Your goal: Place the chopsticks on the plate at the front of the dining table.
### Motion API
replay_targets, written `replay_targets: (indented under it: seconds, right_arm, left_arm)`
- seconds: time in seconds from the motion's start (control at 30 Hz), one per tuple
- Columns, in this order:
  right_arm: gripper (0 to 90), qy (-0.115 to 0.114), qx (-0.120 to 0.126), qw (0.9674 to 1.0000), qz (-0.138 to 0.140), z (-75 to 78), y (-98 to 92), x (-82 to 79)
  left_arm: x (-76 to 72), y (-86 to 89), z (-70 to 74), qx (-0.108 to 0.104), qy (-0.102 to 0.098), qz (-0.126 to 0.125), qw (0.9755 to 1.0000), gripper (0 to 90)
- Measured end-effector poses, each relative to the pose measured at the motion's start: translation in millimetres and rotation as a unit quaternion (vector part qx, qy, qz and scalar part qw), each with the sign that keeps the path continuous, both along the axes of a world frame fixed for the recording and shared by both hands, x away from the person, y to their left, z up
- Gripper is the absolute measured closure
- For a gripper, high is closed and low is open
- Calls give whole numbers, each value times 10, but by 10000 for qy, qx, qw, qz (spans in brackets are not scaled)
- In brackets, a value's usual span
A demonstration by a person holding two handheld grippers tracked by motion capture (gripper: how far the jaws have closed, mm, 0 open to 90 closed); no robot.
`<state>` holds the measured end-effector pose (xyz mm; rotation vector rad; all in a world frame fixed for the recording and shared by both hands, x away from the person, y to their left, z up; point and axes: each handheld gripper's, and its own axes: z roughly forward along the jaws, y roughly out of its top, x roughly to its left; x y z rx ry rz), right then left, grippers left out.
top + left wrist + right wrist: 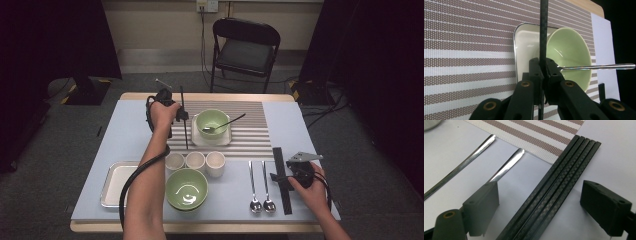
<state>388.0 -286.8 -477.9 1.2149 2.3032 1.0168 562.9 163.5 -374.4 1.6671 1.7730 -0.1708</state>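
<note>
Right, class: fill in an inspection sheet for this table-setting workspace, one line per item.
Surface: pale table with striped placemat.
Job's things: black chopstick, bowl on white tray, chopstick bundle.
Clutter: three cups, second bowl, metal tray, two spoons.
Grippers: left gripper shut on chopstick; right gripper open astride bundle.
Cables: black cable along left forearm.
Surroundings: folding chair, dark curtains.

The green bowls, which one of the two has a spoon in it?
The far green bowl, the one on the small white tray on the striped mat: a spoon rests in it. The near green bowl by the three cups holds none.
</note>
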Motion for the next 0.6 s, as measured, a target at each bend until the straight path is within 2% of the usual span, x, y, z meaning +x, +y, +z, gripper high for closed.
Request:
replay_targets:
  seconds: [0.13,0.43,0.5,0.53,0.6]
  right_arm:
    - [144,11,27,10000,4,0,-5,2]
    - [144,9,22,10000,3,1,-7,2]
    - [144,11,26,10000,3,1,-8,2]
    - [144,13,28,10000,2,1,-8,2]
    - [144,24,42,10000,-6,2,-10,2]
  left_arm:
    - [11,21,-17,-65,10,25,10000,861]
    - [37,36,-71,5,5,29,10000,861]
    - [46,24,-88,-34,34,78,10000,861]
    - [50,32,-98,25,36,12,10000,861]
    - [58,9,-126,-68,80,98,9999,861]
